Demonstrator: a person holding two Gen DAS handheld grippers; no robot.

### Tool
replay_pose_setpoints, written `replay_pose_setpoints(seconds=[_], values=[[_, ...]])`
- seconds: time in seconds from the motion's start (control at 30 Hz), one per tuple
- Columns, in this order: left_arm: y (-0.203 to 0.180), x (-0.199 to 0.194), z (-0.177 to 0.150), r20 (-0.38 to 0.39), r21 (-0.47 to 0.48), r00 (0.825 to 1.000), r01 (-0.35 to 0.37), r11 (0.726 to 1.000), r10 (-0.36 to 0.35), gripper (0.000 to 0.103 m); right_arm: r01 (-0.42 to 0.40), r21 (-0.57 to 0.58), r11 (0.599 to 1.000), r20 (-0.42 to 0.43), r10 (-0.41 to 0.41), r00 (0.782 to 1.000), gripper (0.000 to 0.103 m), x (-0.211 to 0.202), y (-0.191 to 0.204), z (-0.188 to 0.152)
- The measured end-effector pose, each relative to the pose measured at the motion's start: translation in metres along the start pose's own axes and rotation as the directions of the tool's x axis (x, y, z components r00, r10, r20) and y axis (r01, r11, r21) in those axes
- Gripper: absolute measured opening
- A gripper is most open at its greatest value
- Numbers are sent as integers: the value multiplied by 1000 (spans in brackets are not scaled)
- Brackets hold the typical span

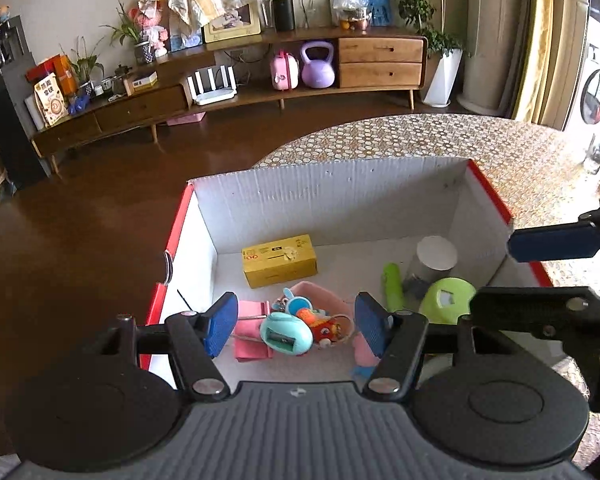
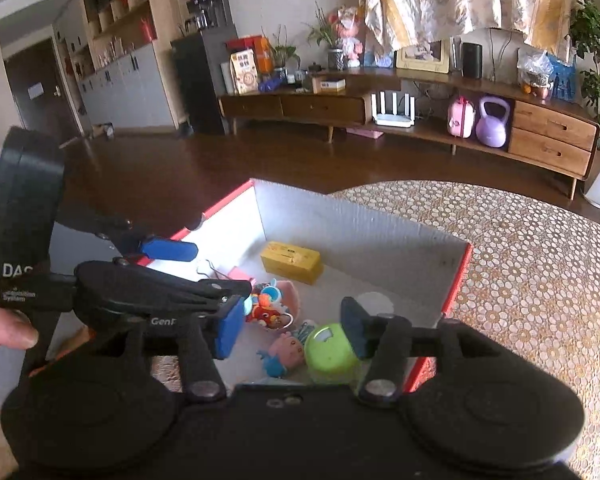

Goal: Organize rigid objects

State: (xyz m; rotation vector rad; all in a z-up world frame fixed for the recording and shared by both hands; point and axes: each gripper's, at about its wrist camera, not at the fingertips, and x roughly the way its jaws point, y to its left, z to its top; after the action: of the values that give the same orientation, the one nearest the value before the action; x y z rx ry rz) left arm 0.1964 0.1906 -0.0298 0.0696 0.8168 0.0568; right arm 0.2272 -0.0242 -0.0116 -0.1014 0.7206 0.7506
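Note:
A red-edged white cardboard box (image 1: 332,196) sits on the patterned table. Inside lie a yellow carton (image 1: 279,260), a teal toy (image 1: 286,334), a red and orange keychain toy (image 1: 324,326), a pink bowl (image 1: 324,300), a green cup (image 1: 446,300), a green tube (image 1: 393,286) and a white-lidded jar (image 1: 436,254). My left gripper (image 1: 296,326) is open and empty above the toys. My right gripper (image 2: 292,332) is open and empty over the box's near side, above the green cup (image 2: 330,350) and a pink doll (image 2: 286,350).
The box (image 2: 364,224) stands at the table's left edge, with brown floor beyond. The floral tablecloth (image 2: 540,280) stretches to the right. A long wooden sideboard (image 1: 260,88) lines the far wall. Glass items (image 1: 598,152) stand at the table's far right.

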Motion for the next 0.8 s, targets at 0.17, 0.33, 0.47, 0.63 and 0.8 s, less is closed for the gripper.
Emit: replay_pose_setpoints(seconds=[0.17, 0.33, 0.47, 0.63, 0.8], values=[[-3, -19, -6, 39, -22, 999, 3, 1000, -2, 65, 5, 6, 1000, 43, -5, 999, 68, -21, -3, -8], [-2, -37, -11, 85, -64, 996, 25, 998, -20, 71, 8, -8, 1000, 85, -7, 996, 78, -35, 0, -18], [-6, -51, -14, 117, -71, 993, 21, 997, -13, 72, -8, -5, 1000, 120, 8, 993, 88, -44, 3, -24], [-8, -63, -20, 149, -90, 989, 37, 995, -23, 75, -20, -2, 1000, 148, 20, 989, 100, -57, 3, -30], [-14, -74, -27, 171, -84, 985, 41, 996, -26, 82, -22, 19, 1000, 182, 18, 983, 103, -68, 1, -35]])
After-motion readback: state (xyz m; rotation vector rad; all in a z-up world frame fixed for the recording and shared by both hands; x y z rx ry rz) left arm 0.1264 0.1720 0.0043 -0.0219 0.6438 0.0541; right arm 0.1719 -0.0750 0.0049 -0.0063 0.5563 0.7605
